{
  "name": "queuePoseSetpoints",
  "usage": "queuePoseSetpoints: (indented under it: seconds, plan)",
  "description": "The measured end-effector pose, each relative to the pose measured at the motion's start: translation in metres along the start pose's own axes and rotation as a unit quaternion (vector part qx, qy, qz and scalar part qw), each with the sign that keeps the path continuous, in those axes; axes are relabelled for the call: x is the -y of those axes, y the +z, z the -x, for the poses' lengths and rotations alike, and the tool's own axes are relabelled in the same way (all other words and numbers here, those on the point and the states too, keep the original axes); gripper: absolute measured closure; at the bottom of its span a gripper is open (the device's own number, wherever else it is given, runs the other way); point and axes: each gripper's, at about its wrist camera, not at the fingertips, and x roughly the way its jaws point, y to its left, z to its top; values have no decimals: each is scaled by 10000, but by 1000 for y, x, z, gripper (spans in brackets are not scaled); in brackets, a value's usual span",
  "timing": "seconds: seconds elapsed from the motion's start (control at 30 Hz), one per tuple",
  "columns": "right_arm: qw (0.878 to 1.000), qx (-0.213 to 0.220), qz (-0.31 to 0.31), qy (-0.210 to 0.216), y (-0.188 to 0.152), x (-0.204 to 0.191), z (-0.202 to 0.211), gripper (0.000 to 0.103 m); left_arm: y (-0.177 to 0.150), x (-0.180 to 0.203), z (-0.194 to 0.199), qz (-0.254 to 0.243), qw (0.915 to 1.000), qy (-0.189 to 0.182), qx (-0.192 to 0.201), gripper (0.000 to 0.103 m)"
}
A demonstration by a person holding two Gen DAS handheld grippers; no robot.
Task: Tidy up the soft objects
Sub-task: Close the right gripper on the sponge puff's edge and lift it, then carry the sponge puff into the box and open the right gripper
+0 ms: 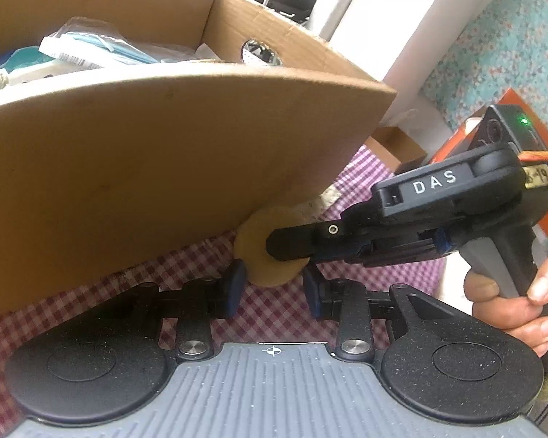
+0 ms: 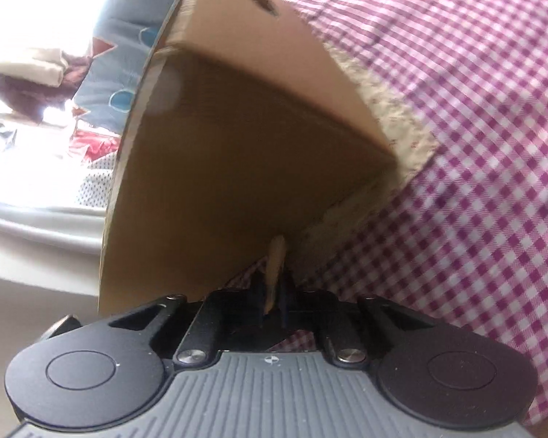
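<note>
Cardboard box (image 1: pixel 164 138) holding packaged items (image 1: pixel 91 51), right gripper (image 1: pixel 285 244) clamping tan round pad (image 1: pixel 254 233), left gripper (image 1: pixel 272 288) parted.

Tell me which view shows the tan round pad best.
The left wrist view: the tan round pad shows its flat round face beside the cardboard box, pinched by the right claw. The right wrist view shows the pad only edge-on, a thin strip.

Looks like a home room: pink gingham tablecloth (image 1: pixel 274 310) under my jaws, cardboard box (image 1: pixel 146 164) of soft packets ahead, floral bedding (image 1: pixel 493 54) far right, folded laundry (image 2: pixel 36 69) far left.
</note>
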Motion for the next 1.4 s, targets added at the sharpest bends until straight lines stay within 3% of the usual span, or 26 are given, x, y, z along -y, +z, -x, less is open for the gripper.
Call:
queuePoseSetpoints:
  seconds: [0.23, 0.47, 0.6, 0.7, 0.83, 0.97, 1.03, 1.1, 1.4]
  plan:
    - [9973, 99, 700, 178, -20, -47, 34, 95, 6, 27, 60, -181, 9990, -166, 378, 69]
    - [9835, 346, 1660, 632, -31, -119, 79, 95, 31, 55, 128, -487, 9923, -30, 1136, 68]
    - [9719, 475, 2169, 777, -14, -154, 85, 95, 54, 51, 133, -484, 9887, 154, 1410, 68]
    - [9683, 421, 2355, 719, 8, -171, 75, 95, 70, 39, 123, -312, 9897, 235, 1375, 67]
    - [9723, 77, 2291, 455, 40, -176, 52, 95, 83, 18, 105, -91, 9924, 453, 1141, 64]
    - [9770, -370, 2100, 15, 69, -168, 24, 95, 80, -4, 112, 196, 9917, 496, 1168, 45]
    - [9774, -664, 2001, -158, 78, -162, 7, 95, 76, -15, 123, 321, 9893, 586, 1300, 41]
    - [9749, -943, 1970, -431, 86, -156, -10, 95, 75, -27, 133, 441, 9858, 741, 1438, 34]
    - [9524, -2207, 1656, -1295, 99, -136, -76, 94, 64, -71, 174, 1066, 9672, 1215, 1959, 31]
